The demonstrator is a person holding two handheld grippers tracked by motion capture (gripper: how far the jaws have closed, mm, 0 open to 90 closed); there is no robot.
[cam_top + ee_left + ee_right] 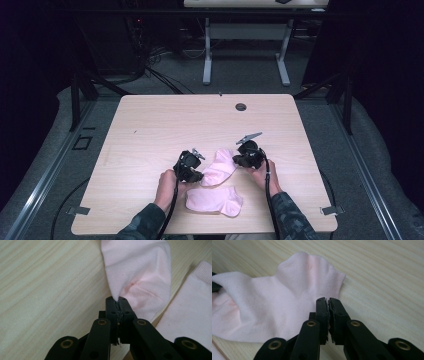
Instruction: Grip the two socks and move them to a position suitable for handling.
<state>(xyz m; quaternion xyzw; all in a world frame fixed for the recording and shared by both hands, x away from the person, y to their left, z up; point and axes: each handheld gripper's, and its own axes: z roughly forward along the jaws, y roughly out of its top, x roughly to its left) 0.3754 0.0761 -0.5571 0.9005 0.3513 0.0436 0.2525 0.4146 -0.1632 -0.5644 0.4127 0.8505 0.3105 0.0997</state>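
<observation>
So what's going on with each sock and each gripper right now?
Far sock: lying on the table, pinched at both ends, slightly bunched.
Near sock: lying flat on the table, untouched.
Left gripper: shut on one end of the far sock.
Right gripper: shut on the far sock's other edge.
Table: light wood, holds both socks.

Two pink socks (pixel 215 200) lie on the wooden table (pixel 150 130).
</observation>
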